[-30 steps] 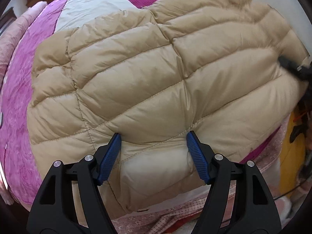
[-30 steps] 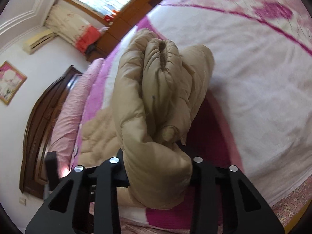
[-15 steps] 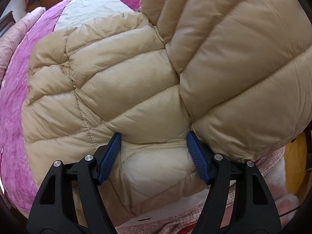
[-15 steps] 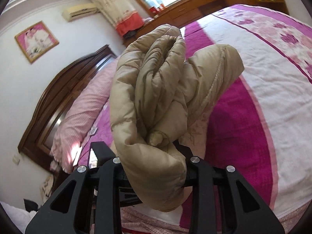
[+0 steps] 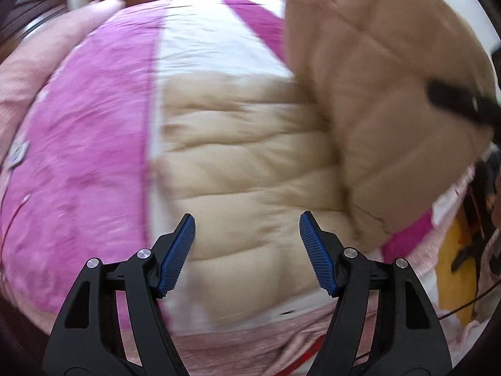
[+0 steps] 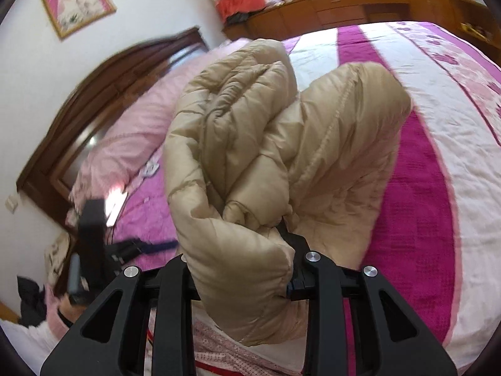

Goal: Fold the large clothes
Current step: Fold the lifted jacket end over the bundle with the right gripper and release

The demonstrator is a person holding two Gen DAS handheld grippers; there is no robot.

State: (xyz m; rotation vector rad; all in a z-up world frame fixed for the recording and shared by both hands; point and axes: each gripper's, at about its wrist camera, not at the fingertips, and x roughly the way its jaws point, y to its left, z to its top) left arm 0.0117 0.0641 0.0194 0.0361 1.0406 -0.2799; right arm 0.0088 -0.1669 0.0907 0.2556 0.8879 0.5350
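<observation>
The tan puffer jacket [image 5: 250, 169] lies on the bed [image 5: 94, 163], across its pink and white striped cover, with one part lifted and bunched at the right. Your right tool [image 6: 247, 282] is clamped on that bunched, raised part, its pads buried in the padding. Your left tool [image 5: 247, 250] hangs above the flat part of the jacket, jaws wide apart and gripping nothing. A pink pillow [image 6: 131, 138] lies against the dark wooden headboard [image 6: 103, 94] beyond
</observation>
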